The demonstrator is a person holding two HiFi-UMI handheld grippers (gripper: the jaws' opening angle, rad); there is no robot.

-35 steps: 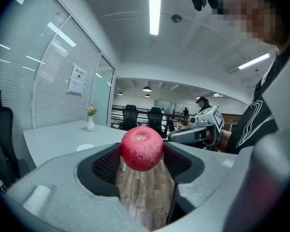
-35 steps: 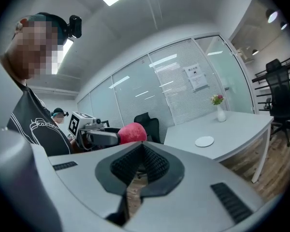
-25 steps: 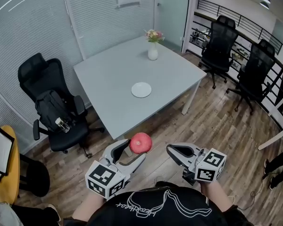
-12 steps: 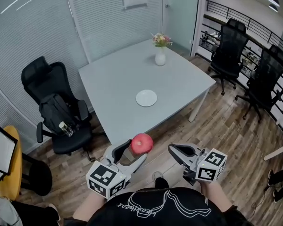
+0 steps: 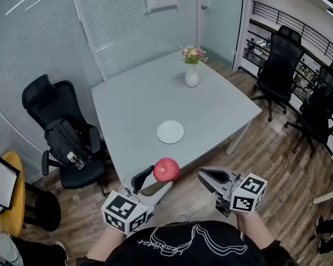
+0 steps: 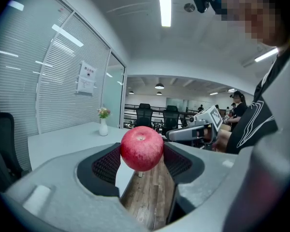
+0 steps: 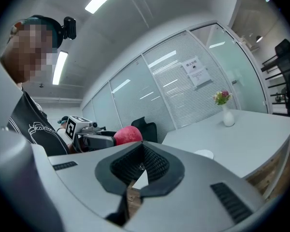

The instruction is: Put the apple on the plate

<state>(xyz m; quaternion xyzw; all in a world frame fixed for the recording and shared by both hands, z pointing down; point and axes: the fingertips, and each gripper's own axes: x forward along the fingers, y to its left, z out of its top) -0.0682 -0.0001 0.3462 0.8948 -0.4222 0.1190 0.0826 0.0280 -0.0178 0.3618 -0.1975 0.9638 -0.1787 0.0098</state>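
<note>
A red apple (image 5: 166,169) sits between the jaws of my left gripper (image 5: 156,177), which is shut on it and held above the wood floor just short of the table's near corner. In the left gripper view the apple (image 6: 141,148) fills the gap between both dark pads. My right gripper (image 5: 206,175) is level beside it on the right, shut with nothing in it; its pads meet in the right gripper view (image 7: 142,149). A small white plate (image 5: 170,132) lies on the grey table (image 5: 127,98), ahead of both grippers.
A white vase of flowers (image 5: 192,76) stands at the table's far side. A black office chair with a backpack (image 5: 64,137) is left of the table. Two more black chairs (image 5: 277,60) stand at the right. A glass wall with blinds runs behind.
Both grippers have come closer to the table, the apple still in the left one. The table and plate now sit lower and nearer in the head view.
</note>
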